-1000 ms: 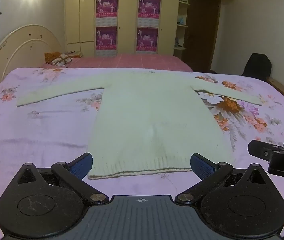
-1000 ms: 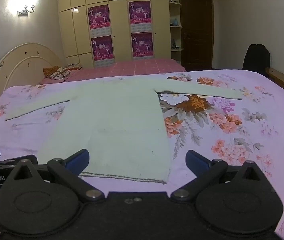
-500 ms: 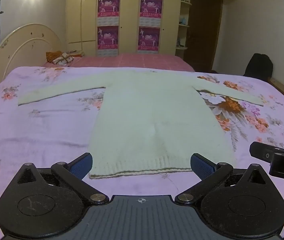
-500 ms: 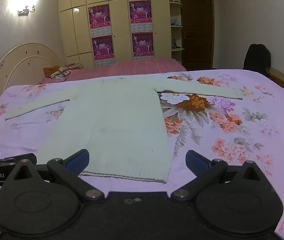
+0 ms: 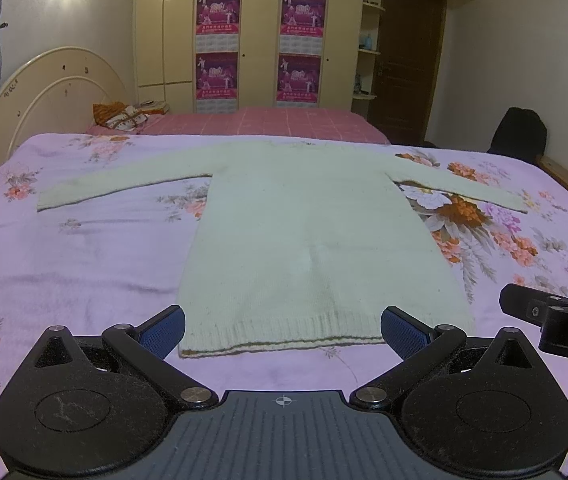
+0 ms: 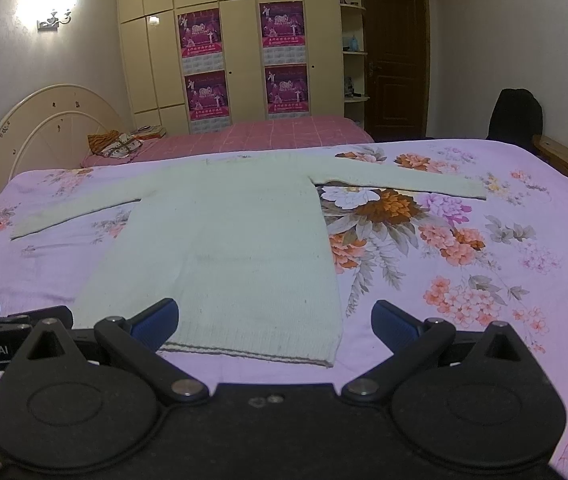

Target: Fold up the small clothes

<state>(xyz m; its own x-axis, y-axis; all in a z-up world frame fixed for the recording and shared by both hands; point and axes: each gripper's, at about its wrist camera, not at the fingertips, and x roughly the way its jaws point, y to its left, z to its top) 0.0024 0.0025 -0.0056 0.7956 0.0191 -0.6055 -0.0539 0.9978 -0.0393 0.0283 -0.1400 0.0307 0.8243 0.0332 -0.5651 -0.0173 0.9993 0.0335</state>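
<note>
A pale cream knitted sweater [image 5: 307,236] lies flat on the purple floral bedsheet [image 5: 84,264], both sleeves spread out sideways, ribbed hem nearest me. It also shows in the right wrist view [image 6: 228,248]. My left gripper [image 5: 282,330] is open and empty, hovering just before the hem, its blue pads level with the hem's two ends. My right gripper [image 6: 275,322] is open and empty near the hem's right corner. Each gripper shows at the edge of the other's view: the right one [image 5: 555,316] and the left one [image 6: 4,328].
A second bed with a pink checked cover [image 5: 260,120] and a small pile of things [image 5: 124,118] stands behind. A cream headboard [image 5: 52,96] is at the left. A wooden bed edge [image 6: 567,164] and a dark chair [image 6: 515,116] are at the right.
Both grippers have drifted slightly; the sweater hem sits a little closer to the left gripper's fingers. The sweater has not moved and both grippers stay open.
</note>
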